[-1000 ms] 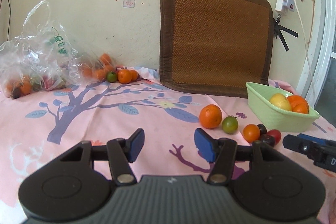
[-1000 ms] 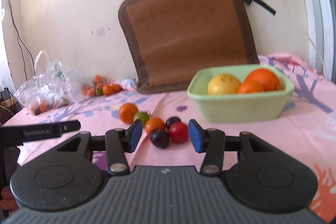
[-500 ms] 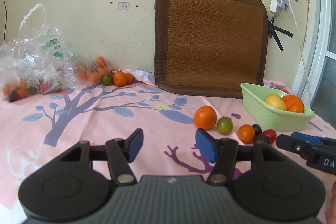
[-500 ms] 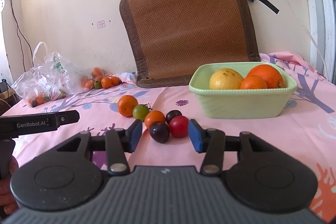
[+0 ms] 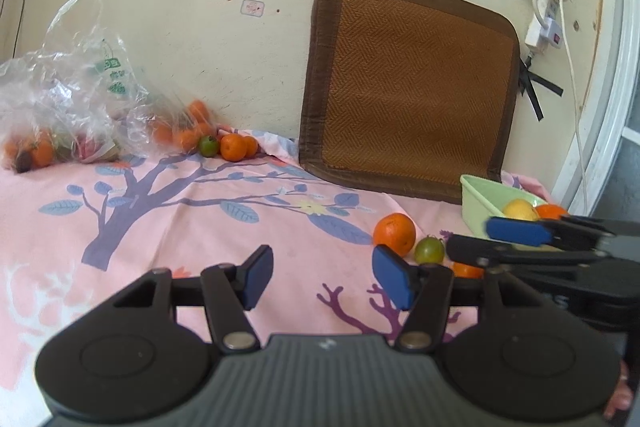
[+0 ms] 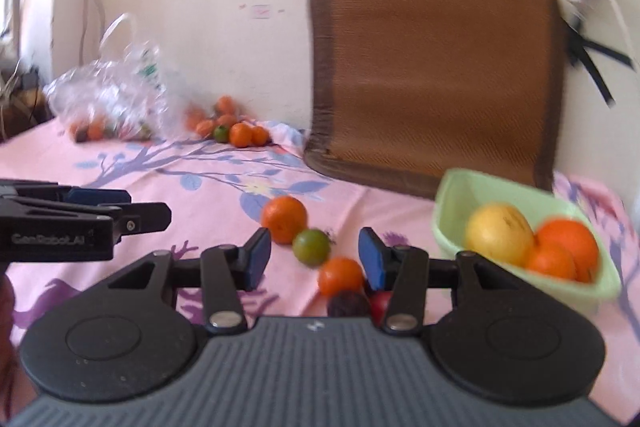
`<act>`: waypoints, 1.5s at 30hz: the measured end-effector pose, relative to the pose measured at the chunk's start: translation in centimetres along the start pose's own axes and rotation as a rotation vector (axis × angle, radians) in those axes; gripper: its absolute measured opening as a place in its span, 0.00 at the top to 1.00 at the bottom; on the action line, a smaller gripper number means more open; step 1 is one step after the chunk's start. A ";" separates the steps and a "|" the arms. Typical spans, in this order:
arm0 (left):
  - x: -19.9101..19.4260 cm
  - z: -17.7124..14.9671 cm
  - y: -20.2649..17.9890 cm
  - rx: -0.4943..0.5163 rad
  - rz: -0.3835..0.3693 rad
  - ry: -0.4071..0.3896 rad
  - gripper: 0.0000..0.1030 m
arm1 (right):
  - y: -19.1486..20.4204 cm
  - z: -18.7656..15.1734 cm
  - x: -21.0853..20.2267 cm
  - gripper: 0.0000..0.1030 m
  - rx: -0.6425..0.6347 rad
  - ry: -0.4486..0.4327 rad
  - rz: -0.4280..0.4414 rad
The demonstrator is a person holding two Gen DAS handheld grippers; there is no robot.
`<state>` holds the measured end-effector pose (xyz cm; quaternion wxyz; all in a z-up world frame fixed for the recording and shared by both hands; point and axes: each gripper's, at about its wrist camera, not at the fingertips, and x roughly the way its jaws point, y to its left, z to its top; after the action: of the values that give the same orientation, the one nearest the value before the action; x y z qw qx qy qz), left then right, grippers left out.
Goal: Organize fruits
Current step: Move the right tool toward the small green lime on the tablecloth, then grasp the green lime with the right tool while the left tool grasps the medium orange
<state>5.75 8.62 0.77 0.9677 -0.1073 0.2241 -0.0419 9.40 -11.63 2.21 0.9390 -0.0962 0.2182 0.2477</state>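
Both grippers empty, fingers apart, over loose fruit [image 6: 311, 247] nr green bowl [image 6: 448, 227].

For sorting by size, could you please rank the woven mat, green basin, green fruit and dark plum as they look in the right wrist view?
1. Woven mat
2. Green basin
3. Green fruit
4. Dark plum, partly hidden, so its rank below the green fruit is unsure.
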 end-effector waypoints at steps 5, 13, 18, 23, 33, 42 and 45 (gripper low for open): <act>0.0 0.2 1.2 -0.071 -0.024 -0.009 0.45 | 0.1 1.7 4.0 0.50 0.000 0.062 0.051; 0.2 0.4 2.2 -0.130 -0.049 -0.007 0.45 | -0.5 2.6 6.9 0.50 0.067 0.158 0.114; 0.4 0.4 3.4 -0.207 -0.071 0.001 0.45 | 0.3 2.1 7.1 0.50 0.031 0.185 0.119; 0.8 0.4 5.2 -0.311 -0.102 0.018 0.45 | 1.9 1.6 5.1 0.50 -0.063 0.136 0.147; 1.2 0.2 6.0 -0.367 -0.125 0.034 0.45 | 6.1 -0.4 1.6 0.51 -0.300 0.030 0.200; 3.1 1.7 3.3 -0.261 -0.150 0.090 0.41 | 2.4 0.5 -0.5 0.50 -0.204 0.012 0.147; 4.5 2.3 1.5 -0.189 -0.136 0.117 0.40 | 1.0 0.7 0.8 0.50 -0.179 0.053 0.071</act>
<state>10.87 9.98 0.54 0.9336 -0.2102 0.2752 -0.0922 9.75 -10.21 2.39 0.9111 -0.1786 0.2233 0.2970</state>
